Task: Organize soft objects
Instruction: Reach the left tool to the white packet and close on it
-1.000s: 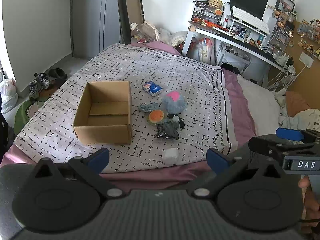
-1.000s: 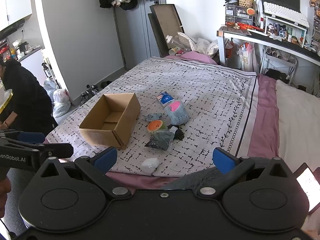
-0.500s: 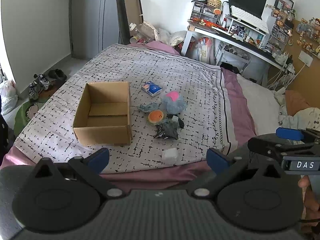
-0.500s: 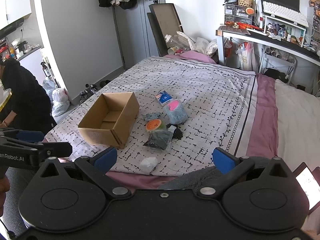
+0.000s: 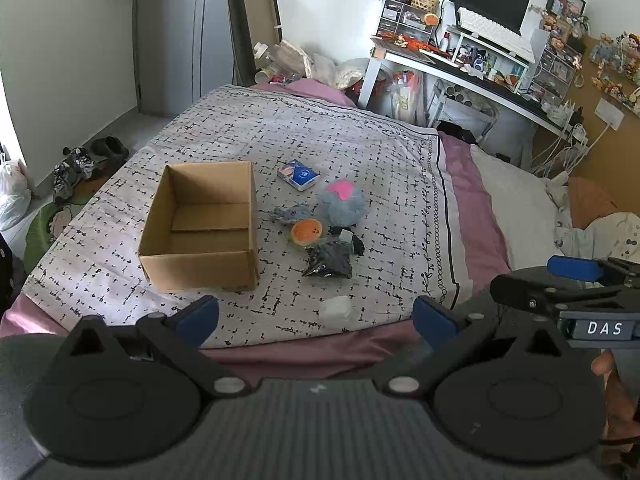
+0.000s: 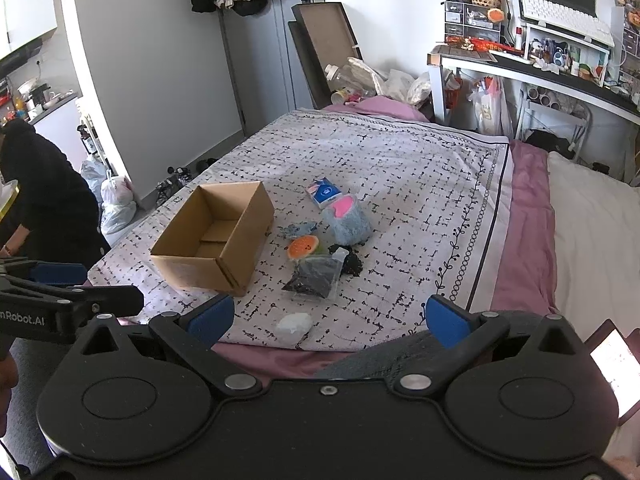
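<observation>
An open, empty cardboard box (image 5: 200, 224) (image 6: 216, 236) sits on the patterned bedspread. To its right lies a cluster: a blue-and-pink plush (image 5: 343, 203) (image 6: 347, 220), an orange round toy (image 5: 306, 232) (image 6: 303, 246), a small grey-blue soft item (image 5: 291, 213), a black item in a clear bag (image 5: 330, 261) (image 6: 314, 277), and a blue packet (image 5: 299, 174) (image 6: 323, 193). A white soft lump (image 5: 337, 308) (image 6: 295, 324) lies near the bed's front edge. My left gripper (image 5: 316, 315) and right gripper (image 6: 327, 316) are both open and empty, short of the bed.
A cluttered desk (image 5: 472, 68) with monitor and keyboard stands at the back right. A white pillow (image 6: 592, 232) lies on the bed's right side. Shoes and bags (image 5: 80, 160) lie on the floor at left. A person in black (image 6: 36, 196) stands at far left.
Both views have shifted only slightly; the grippers stay open and nothing on the bed has moved.
</observation>
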A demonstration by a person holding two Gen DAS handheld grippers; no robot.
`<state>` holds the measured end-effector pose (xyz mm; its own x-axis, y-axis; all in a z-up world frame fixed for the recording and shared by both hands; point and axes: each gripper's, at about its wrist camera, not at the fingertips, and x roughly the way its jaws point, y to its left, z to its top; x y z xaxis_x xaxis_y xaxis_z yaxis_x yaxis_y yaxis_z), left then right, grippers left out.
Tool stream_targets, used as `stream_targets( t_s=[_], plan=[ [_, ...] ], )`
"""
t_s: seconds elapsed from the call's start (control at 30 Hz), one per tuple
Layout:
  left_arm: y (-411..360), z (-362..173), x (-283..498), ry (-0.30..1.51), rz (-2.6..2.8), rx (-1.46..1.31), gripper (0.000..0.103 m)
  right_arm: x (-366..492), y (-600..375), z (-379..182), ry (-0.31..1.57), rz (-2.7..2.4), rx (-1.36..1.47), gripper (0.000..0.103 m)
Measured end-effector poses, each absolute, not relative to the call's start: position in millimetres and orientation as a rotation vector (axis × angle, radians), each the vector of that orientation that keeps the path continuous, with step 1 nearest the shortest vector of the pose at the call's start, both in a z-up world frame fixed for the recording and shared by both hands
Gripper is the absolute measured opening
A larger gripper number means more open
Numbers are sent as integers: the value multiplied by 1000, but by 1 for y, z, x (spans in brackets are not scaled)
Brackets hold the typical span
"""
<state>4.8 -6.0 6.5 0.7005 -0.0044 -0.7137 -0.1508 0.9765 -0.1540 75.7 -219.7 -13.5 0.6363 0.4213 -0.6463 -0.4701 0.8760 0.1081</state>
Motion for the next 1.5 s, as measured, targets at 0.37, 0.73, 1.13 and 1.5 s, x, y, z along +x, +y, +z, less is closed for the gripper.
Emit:
stream_targets(
  t_s=[0.37,0.73,1.13,1.5],
  plan=[
    [-4,-3,25,811,66,-216,102,92,-219,-25,759,491,-52,103],
    [7,-20,51,828,61,-268,101,120,-218,-45,832,471,-15,103],
    [7,-55,85,894,32,-301,99,151,-216,-67,876,457,35,103],
    [4,-92,118,968,16,-353,93,175,-209,-82,906,476,47,103]
  ],
)
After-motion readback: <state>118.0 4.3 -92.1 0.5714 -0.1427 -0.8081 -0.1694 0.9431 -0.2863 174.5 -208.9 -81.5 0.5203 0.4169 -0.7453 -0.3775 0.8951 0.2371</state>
